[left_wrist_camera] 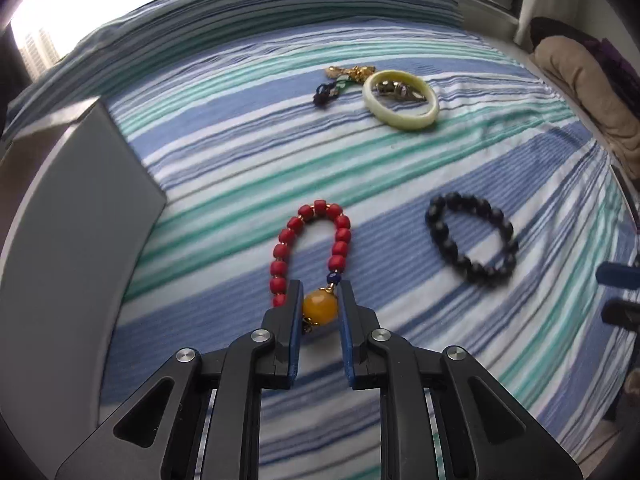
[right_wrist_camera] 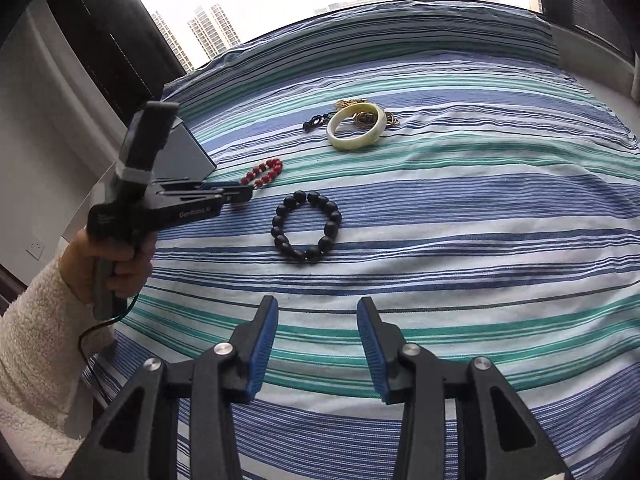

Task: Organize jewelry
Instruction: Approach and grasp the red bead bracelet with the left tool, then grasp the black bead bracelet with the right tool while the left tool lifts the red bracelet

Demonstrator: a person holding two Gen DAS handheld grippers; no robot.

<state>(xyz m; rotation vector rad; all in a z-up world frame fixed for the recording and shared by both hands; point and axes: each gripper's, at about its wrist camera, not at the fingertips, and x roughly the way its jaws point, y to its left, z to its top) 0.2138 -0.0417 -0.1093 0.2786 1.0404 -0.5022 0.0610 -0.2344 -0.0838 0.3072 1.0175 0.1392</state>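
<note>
The red bead bracelet lay on the striped bedspread, near a grey box at the left. The left gripper was clamped on its large amber bead, a blue pad on each side of it, with the red loop stretched out beyond the fingertips.

The right wrist view showed the same grip from the side: only part of the red bracelet was visible past the left gripper, and the amber bead was hidden behind the fingers. That view alone showed the hand on the handle, in a fleecy white sleeve. The right gripper hung above the bedspread with its jaws apart and nothing between them.

A black bead bracelet lay well apart from the red one; it was blurred in the left view, sharp in the right. Further off, a pale jade bangle rested against a tangle of gold pieces and a dark cord; the small items could not be told apart. In the left view the right gripper was cut off at the right edge of the frame. A folded tan blanket lay at the bed's far right.
</note>
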